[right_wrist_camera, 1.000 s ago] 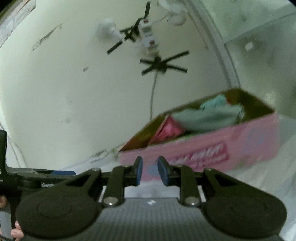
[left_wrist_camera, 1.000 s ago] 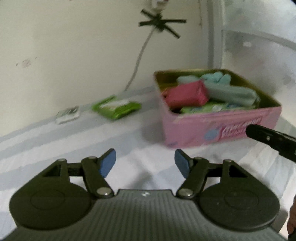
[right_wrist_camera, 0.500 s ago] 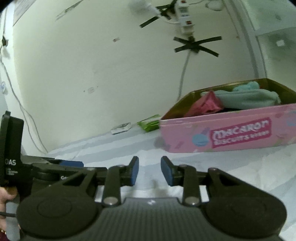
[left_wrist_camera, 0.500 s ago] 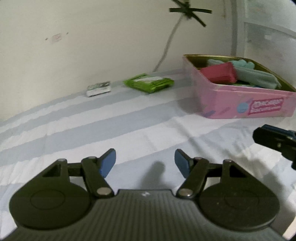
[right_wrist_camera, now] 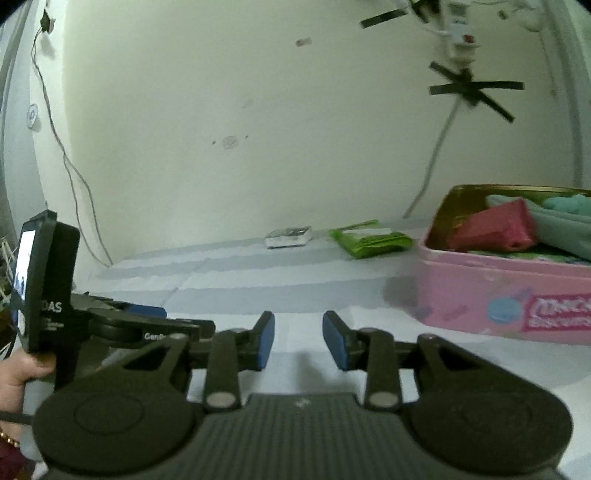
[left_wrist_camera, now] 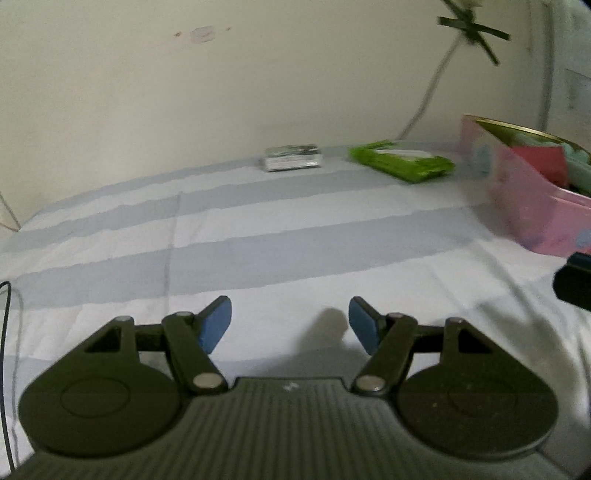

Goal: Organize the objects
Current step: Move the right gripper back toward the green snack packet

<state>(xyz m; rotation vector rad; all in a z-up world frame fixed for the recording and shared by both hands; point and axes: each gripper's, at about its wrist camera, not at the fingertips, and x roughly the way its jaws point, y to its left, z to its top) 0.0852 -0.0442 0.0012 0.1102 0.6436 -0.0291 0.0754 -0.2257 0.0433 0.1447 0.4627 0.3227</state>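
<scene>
A pink biscuit tin (right_wrist_camera: 506, 291) stands on the striped sheet at the right, holding a red packet (right_wrist_camera: 493, 227) and teal packets (right_wrist_camera: 565, 221). It shows at the right edge of the left wrist view (left_wrist_camera: 535, 206). A green packet (left_wrist_camera: 402, 161) (right_wrist_camera: 371, 240) and a small silver-white pack (left_wrist_camera: 293, 157) (right_wrist_camera: 290, 237) lie by the far wall. My left gripper (left_wrist_camera: 290, 325) is open and empty over the sheet. My right gripper (right_wrist_camera: 298, 341) is open and empty, left of the tin. The left gripper's body (right_wrist_camera: 110, 325) shows at its left.
A cream wall backs the bed, with a white cable (right_wrist_camera: 432, 170) taped by black crosses and a power strip (right_wrist_camera: 460, 33). A thin wire (right_wrist_camera: 70, 166) runs down the wall at the left. The striped sheet (left_wrist_camera: 258, 236) stretches between me and the packets.
Both grippers have pulled back and swung left from the tin. The right jaws have opened wider. The green packet and silver pack now sit nearer the middle of both views.
</scene>
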